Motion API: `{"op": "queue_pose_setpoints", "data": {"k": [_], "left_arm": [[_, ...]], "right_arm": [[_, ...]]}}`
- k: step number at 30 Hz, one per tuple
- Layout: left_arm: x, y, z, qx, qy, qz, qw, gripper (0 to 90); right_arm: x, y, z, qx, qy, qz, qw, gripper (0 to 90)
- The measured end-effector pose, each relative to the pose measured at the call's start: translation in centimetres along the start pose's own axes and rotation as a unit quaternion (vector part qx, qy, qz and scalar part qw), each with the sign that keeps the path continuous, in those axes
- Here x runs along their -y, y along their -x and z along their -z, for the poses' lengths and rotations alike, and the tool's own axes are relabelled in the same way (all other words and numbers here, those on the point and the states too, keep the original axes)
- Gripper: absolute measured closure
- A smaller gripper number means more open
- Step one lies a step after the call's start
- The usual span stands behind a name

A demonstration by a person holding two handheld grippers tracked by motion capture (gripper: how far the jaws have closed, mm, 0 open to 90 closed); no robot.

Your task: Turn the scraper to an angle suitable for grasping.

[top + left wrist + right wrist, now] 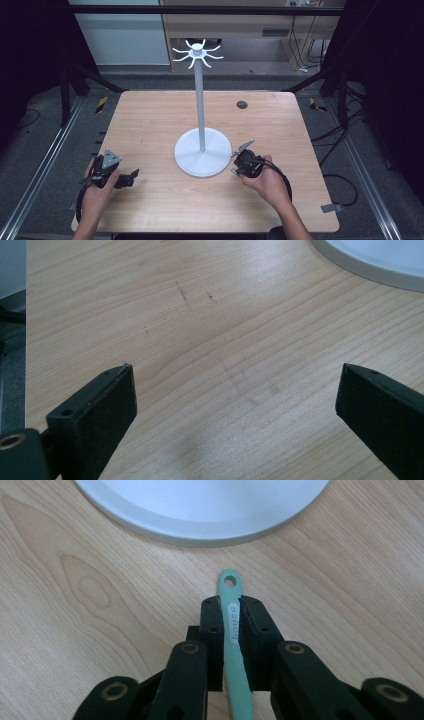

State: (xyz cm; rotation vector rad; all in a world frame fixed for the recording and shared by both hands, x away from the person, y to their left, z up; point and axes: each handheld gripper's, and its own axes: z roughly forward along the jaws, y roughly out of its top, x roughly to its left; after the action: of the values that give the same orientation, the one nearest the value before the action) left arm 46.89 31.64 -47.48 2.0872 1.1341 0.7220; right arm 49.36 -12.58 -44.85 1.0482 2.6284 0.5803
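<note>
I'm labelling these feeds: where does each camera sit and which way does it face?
High view: above the person's side, looking forward and down on the table; both hands and tongs show.
Left gripper view: on the left tongs, facing bare wood; jaws wide apart.
Right gripper view: on the right tongs, shut on a green handle.
Shared: the white stand.

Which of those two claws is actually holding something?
The right claw: its jaws are clamped on a mint-green handle with a hole at its tip. The left claw gapes open over bare table.
</note>
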Motion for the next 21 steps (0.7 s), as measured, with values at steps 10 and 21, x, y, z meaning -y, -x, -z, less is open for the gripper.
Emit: {"op": "queue_pose_setpoints", "data": {"k": [10,21], "left_arm": [[0.0,0.0,0.0,0.001,0.0,0.001,1.0,2.7],[0.0,0.0,-0.1,0.002,-0.001,0.0,1.0,2.7]], "right_arm": [[-0.2,0.3,-0.4,-0.001,-0.023,0.002,0.9997,72.9],[-0.5,0.7,-1.0,-0.009,-0.046,-0.001,0.9989,67.9]]}}
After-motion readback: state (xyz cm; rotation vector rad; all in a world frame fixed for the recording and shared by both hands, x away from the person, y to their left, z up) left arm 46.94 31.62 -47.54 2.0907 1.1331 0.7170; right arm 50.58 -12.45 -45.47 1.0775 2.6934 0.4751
